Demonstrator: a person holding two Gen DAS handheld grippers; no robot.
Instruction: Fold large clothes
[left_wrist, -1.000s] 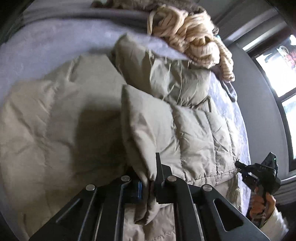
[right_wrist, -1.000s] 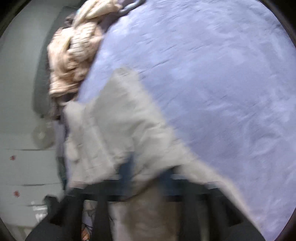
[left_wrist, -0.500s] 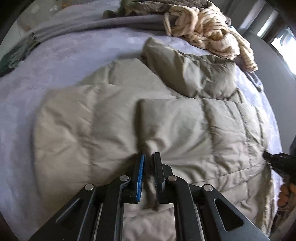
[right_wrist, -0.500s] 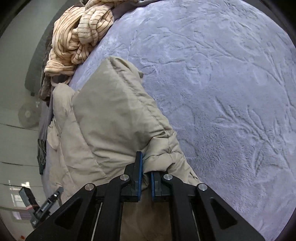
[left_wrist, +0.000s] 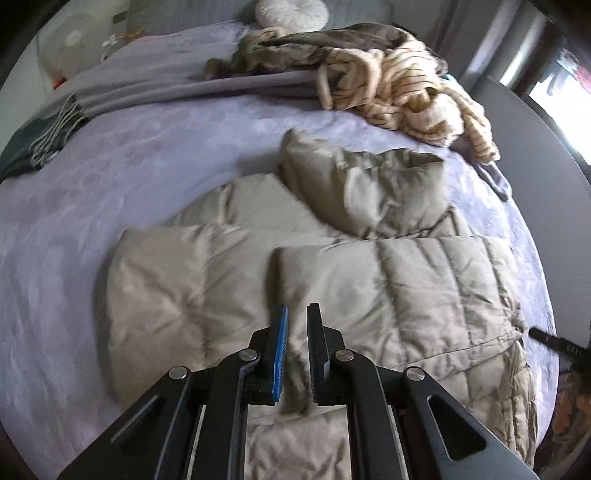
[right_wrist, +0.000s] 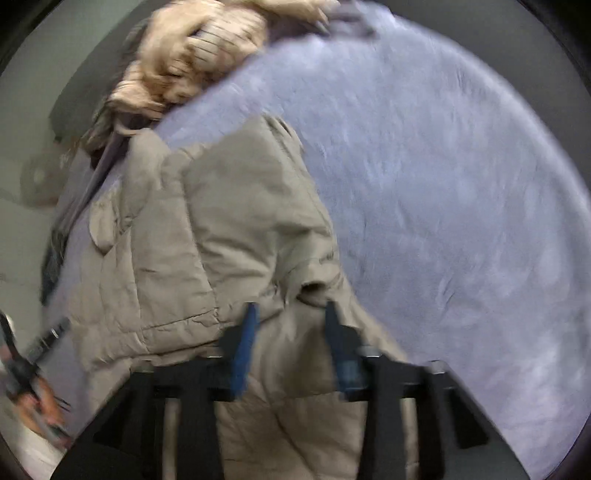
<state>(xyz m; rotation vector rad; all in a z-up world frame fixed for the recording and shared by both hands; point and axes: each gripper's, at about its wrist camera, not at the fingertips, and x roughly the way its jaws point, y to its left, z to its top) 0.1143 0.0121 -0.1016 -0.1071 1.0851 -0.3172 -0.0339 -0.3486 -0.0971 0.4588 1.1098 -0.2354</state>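
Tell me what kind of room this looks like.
Most likely a bedroom. The beige puffer jacket lies on a wide bed with a lavender cover, a round white cushion sits at its far end, and a striped garment is heaped near a window.

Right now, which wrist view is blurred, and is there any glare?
Right wrist view: motion-smeared, right gripper and jacket edges soft. Left wrist view: mostly sharp on the left gripper, window blown out at upper right, fisheye bending the bed.
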